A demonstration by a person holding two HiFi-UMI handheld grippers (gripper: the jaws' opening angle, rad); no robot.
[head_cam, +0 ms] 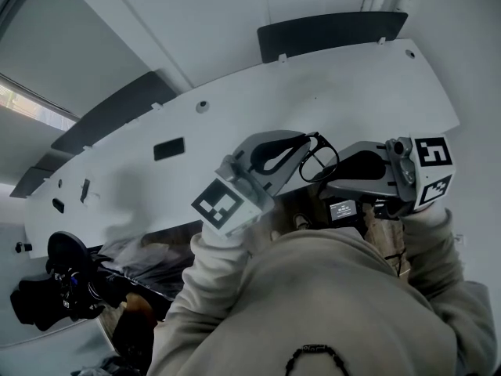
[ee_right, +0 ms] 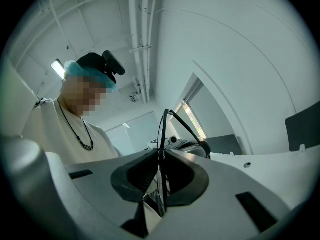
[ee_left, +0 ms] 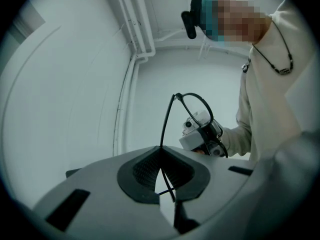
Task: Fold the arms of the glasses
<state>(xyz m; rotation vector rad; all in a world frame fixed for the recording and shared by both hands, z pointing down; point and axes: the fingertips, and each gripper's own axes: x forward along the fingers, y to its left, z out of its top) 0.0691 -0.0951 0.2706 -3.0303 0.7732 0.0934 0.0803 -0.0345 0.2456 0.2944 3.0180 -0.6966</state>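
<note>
The black thin-framed glasses (head_cam: 318,160) hang in the air in front of my chest, held between both grippers. My left gripper (head_cam: 307,141) is shut on one thin arm (ee_left: 165,129), which rises from the jaws to the hinge; past the hinge sits the round lens rim (ee_left: 198,110). My right gripper (head_cam: 332,175) is shut on the front frame, seen edge-on (ee_right: 161,149) between its pads. The other arm (ee_right: 189,130) bends away to the right. In the left gripper view the right gripper (ee_left: 201,137) sits just behind the glasses.
A white curved table (head_cam: 329,92) with dark slots lies beyond the grippers. Black gear (head_cam: 66,284) sits at the lower left. My beige sleeves and chest (head_cam: 329,304) fill the foreground. White pipes (ee_left: 137,34) run along the wall.
</note>
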